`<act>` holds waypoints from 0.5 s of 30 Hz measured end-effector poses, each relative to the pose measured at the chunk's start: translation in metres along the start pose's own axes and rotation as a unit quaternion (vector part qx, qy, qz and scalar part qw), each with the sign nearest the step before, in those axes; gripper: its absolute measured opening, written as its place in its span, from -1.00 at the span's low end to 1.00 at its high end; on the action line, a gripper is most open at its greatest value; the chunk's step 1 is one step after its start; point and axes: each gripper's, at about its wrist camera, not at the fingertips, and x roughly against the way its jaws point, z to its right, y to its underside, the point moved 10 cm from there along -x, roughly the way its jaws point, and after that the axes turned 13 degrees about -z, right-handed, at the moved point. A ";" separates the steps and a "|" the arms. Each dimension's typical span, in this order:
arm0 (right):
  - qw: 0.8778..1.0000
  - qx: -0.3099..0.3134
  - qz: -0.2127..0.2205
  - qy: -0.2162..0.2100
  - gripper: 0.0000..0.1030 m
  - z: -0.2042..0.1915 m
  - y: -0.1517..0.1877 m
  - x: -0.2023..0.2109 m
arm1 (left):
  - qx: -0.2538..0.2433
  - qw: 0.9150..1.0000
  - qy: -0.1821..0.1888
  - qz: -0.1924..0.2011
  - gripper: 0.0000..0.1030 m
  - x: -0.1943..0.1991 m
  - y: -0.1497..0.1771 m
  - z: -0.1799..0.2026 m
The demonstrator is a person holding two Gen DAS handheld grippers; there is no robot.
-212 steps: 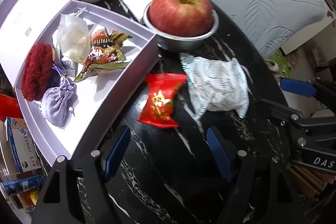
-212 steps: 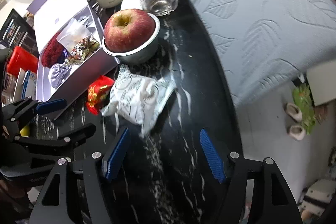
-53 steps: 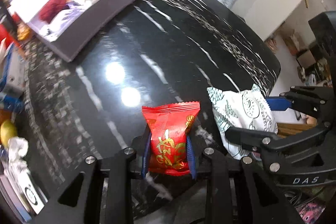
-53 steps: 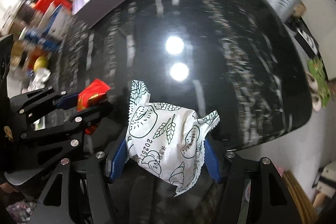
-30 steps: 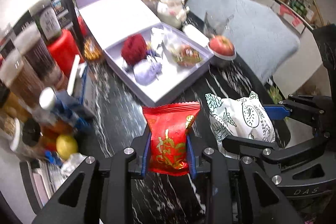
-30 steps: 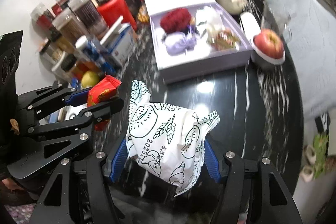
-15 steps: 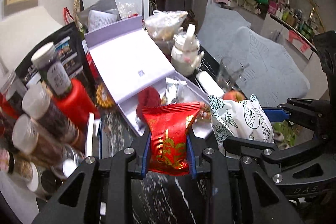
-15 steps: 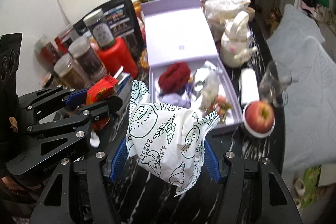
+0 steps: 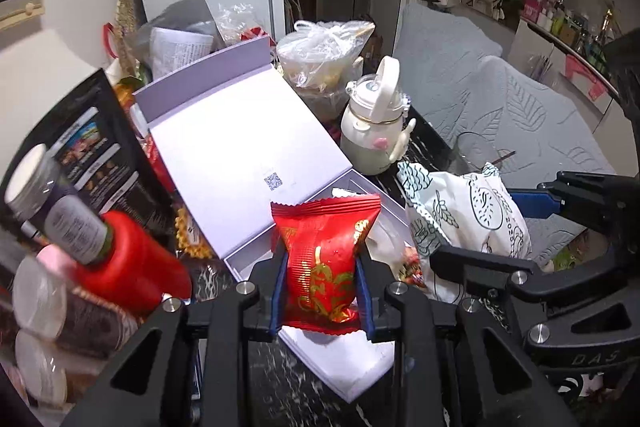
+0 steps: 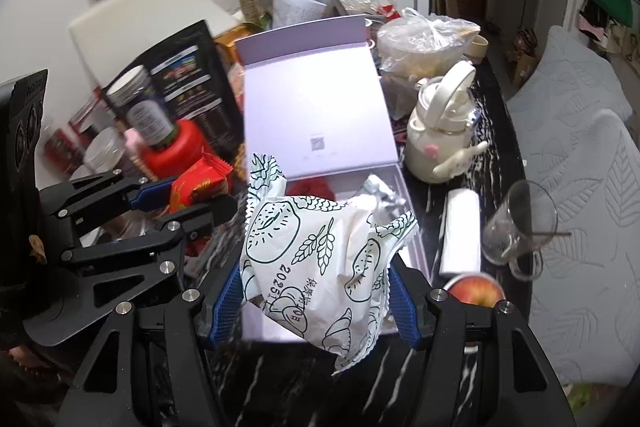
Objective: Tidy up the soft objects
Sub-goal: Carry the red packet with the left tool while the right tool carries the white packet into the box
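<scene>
Two packets, frame centre: my left gripper (image 9: 322,301) clamps a red packet (image 9: 322,259); my right gripper (image 10: 316,301) clasps a white printed packet (image 10: 316,267).

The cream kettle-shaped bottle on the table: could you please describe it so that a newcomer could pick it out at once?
Start at the open lilac gift box with its raised lid, on the black marble table. Just right of it, in the right wrist view, stands the cream bottle. Unlike the clear glass mug and the white roll nearby, it is opaque and rounded, with a looped handle and floppy-eared character trim.

Kettle (image 10: 436,143) right of the open box (image 10: 320,115); glass (image 10: 520,227) behind the apple (image 10: 476,291).
</scene>
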 end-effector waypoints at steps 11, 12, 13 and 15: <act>0.999 -0.021 -0.029 0.002 0.24 0.037 -0.036 -0.056 | 0.002 0.998 0.008 -0.065 -0.45 -0.076 -0.013 -0.009; 0.999 -0.023 -0.032 0.003 0.24 0.040 -0.038 -0.061 | 0.004 0.997 0.009 -0.072 -0.45 -0.084 -0.013 -0.010; 0.999 -0.025 -0.036 0.002 0.24 0.043 -0.039 -0.068 | 0.006 0.997 0.010 -0.077 -0.45 -0.090 -0.013 -0.011; 0.999 -0.030 -0.042 0.001 0.24 0.048 -0.041 -0.078 | 0.008 0.996 0.009 -0.089 -0.45 -0.104 -0.012 -0.013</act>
